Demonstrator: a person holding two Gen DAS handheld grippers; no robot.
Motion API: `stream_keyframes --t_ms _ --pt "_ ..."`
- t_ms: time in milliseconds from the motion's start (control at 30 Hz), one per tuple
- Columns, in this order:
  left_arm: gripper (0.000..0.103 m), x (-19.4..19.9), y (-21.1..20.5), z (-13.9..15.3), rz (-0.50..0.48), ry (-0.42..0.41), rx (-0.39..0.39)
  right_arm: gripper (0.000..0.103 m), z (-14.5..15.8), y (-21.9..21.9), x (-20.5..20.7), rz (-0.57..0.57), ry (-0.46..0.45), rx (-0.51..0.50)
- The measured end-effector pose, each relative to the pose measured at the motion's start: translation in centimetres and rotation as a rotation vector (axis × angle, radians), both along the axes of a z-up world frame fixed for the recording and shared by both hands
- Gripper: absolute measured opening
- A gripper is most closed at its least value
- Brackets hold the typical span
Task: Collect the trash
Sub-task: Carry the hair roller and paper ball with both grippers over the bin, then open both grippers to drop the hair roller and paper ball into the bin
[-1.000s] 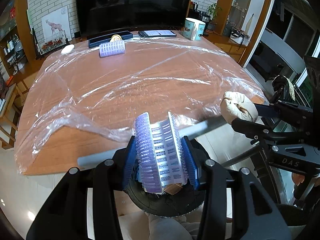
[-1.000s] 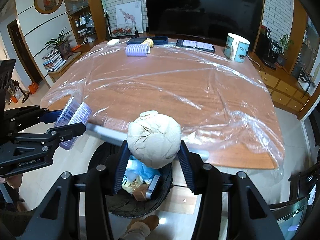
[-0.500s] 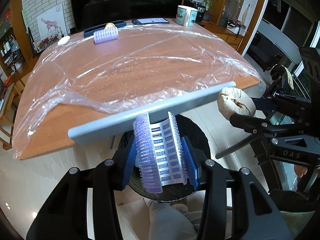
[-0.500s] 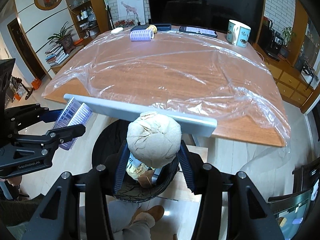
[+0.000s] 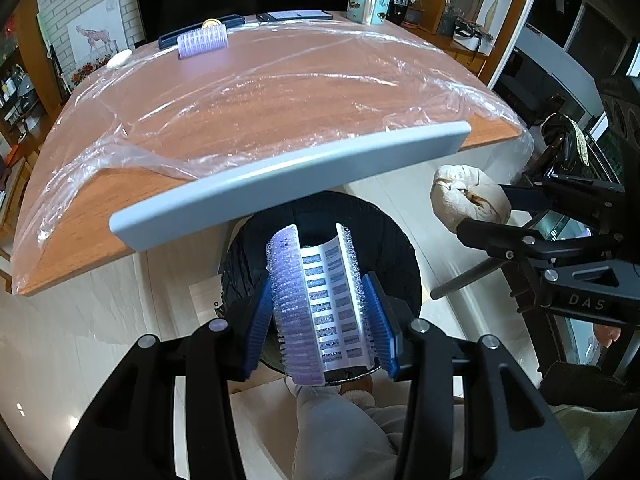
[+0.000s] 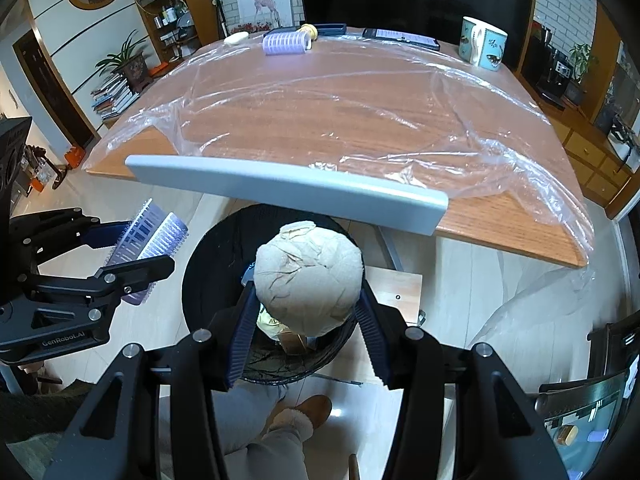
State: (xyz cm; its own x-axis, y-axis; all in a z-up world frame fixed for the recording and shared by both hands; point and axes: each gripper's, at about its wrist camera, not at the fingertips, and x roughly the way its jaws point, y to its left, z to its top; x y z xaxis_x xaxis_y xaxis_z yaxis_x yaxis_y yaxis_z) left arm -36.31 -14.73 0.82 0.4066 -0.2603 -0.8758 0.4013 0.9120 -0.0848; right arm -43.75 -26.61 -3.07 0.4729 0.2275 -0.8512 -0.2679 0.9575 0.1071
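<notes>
Left gripper (image 5: 320, 312) pinching a purple hair roller (image 5: 316, 300), right gripper (image 6: 306, 312) clamping a crumpled paper ball (image 6: 308, 276), both above the black mesh wastebasket (image 6: 208, 276); beyond, plastic-covered wooden table (image 6: 500, 224) with second roller (image 6: 284, 43), mug (image 6: 482, 42).

Bright daylight, glare on the plastic sheet (image 5: 280, 92), sharp focus, strong fisheye bending at edges.

"DAS" stands on the black body of the right gripper (image 5: 516, 216), at three o'clock; "GenRobot.AI" on the left gripper (image 6: 136, 256), at nine o'clock.
</notes>
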Motion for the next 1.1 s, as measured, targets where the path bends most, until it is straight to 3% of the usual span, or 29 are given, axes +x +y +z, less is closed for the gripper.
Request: stream_keyframes --t_ms 1100 --pt "0.046 1.1 -1.1 -3.9 -0.036 0.063 0.094 0.049 -4.4 2.0 2.2 0.059 0.093 -0.046"
